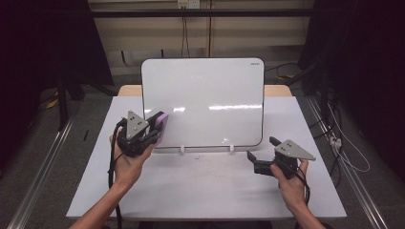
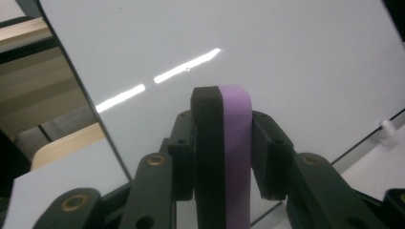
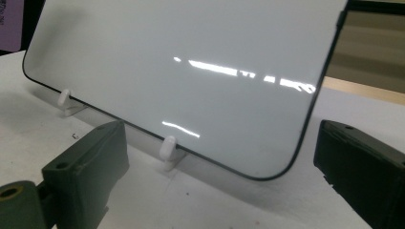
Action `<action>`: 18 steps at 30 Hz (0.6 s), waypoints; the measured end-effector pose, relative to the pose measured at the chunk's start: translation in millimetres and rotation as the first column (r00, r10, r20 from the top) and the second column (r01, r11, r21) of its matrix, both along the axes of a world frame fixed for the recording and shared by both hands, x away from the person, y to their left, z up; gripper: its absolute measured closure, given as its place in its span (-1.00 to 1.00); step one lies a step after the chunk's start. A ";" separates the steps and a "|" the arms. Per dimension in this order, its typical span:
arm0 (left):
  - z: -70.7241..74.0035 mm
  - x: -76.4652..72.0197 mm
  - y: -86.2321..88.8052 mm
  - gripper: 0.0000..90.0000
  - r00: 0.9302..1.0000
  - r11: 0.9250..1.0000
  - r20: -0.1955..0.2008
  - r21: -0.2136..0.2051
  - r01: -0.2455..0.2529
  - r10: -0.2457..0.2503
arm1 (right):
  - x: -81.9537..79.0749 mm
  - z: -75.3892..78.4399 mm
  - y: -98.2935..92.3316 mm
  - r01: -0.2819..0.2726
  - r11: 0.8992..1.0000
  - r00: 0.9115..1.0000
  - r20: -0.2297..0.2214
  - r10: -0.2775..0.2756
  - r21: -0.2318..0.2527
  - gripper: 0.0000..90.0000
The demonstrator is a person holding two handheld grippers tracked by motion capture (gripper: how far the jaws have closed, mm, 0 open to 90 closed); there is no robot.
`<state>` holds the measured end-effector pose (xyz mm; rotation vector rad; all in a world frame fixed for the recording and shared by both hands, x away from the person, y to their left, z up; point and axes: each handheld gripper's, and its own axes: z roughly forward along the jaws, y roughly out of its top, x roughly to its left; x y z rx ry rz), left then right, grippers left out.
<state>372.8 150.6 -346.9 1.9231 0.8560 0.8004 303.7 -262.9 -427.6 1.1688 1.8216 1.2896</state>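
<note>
The white rectangular worktop (image 1: 200, 191) carries everything here, its far edge backed by a strip of pale wood. On it stands a glossy white whiteboard with a thin black rim and rounded corners (image 1: 203, 102), leaning back on two small white plastic clip feet (image 1: 182, 150) along its lower edge. Its writing surface is wiped blank and throws back streaks of ceiling light. A small dark logo sits in its top right corner (image 1: 254, 61) in the high view, too small to read; no other writing can be made out on it.

The left tongs (image 1: 157, 129), a black two-jaw tool with a grey three-cornered plate on top, are held up at the whiteboard's lower left corner. Their jaws are clamped on a block eraser made of a black foam layer and a purple backing (image 2: 223, 157), which stands upright between the pads in the left gripper view and sits close before the board's face; whether it touches the surface cannot be told.

The right tongs (image 1: 260, 155), of the same build, sit low over the worktop near the board's lower right corner, apart from it. Their jaws stand wide apart with nothing between them, pointing toward the board's lower edge in the right gripper view.
</note>
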 end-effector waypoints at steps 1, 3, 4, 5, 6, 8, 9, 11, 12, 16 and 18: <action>-0.4 1.8 0.1 0.45 1.000 1.000 -0.013 0.022 0.003 -0.003 | -2.2 -0.3 -2.2 0.006 1.000 1.000 0.002 -0.006 0.003 -0.90; -3.8 5.3 -1.5 0.45 1.000 0.998 -0.027 0.059 -0.002 0.004 | -5.6 -1.5 -6.2 0.016 1.000 1.000 0.001 -0.016 0.007 -0.90; -5.8 7.0 -2.6 0.45 0.999 0.997 -0.041 0.082 0.001 0.003 | -6.8 -2.5 -7.5 0.019 1.000 1.000 -0.001 -0.019 0.010 -0.90; -7.8 8.1 -3.4 0.45 0.999 0.996 -0.042 0.094 -0.004 0.008 | -7.3 -3.5 -8.4 0.023 1.000 1.000 -0.001 -0.023 0.011 -0.90; -9.2 9.2 -4.2 0.45 0.999 0.993 -0.040 0.114 -0.010 0.015 | -7.5 -4.5 -8.7 0.021 1.000 1.000 -0.006 -0.021 0.014 -0.90; -11.9 11.7 -5.8 0.45 0.998 0.991 -0.053 0.133 -0.013 0.020 | -7.1 -5.6 -8.0 0.019 1.000 1.000 -0.008 -0.019 0.012 -0.90; -13.4 13.2 -6.9 0.45 0.997 0.990 -0.068 0.143 -0.016 0.026 | -6.9 -5.9 -7.1 0.016 1.000 1.000 -0.009 -0.016 0.012 -0.90; -16.6 17.0 -7.9 0.45 0.997 0.988 -0.071 0.152 -0.025 0.036 | -6.4 -6.8 -5.4 0.005 1.000 1.000 -0.009 -0.005 0.016 -0.90; -17.4 18.8 -8.6 0.45 0.995 0.986 -0.086 0.166 -0.026 0.041 | -6.3 -7.4 -4.3 0.001 1.000 1.000 -0.011 0.000 0.015 -0.90; -22.2 23.0 -13.8 0.45 0.994 0.981 -0.099 0.191 -0.027 0.047 | -5.9 -9.4 -2.9 -0.009 1.000 1.000 -0.017 0.009 0.010 -0.90; -23.0 23.6 -17.3 0.45 0.995 0.979 -0.094 0.200 -0.027 0.046 | -5.9 -9.4 -3.0 -0.007 1.000 1.000 -0.015 0.007 0.011 -0.90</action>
